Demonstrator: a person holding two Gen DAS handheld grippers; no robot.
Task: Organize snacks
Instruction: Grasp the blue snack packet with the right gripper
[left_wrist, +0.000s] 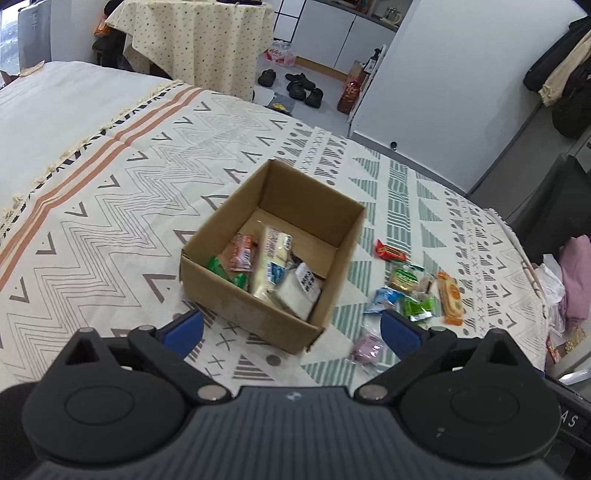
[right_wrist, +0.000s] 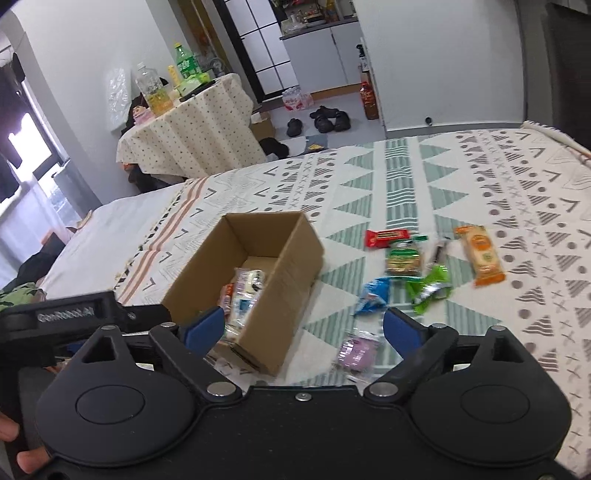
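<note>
Box, frame centre, on bed: several snacks inside. Loose snacks lie right of it. My left tool and right tool: both wide open, empty.

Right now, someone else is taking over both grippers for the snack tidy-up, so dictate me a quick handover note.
Left gripper: open, holding nothing, hovering near the cardboard box.
Right gripper: open, holding nothing, over the near corner of the box.
Done: several snacks already lie in the box, among them a tall pale packet, a white packet and a green one.
Left: the snacks loose on the patterned bedspread to the right of the box: red bar, orange packet, round biscuit pack, blue packet, green wrapper, and pink packet nearest the grippers.
</note>
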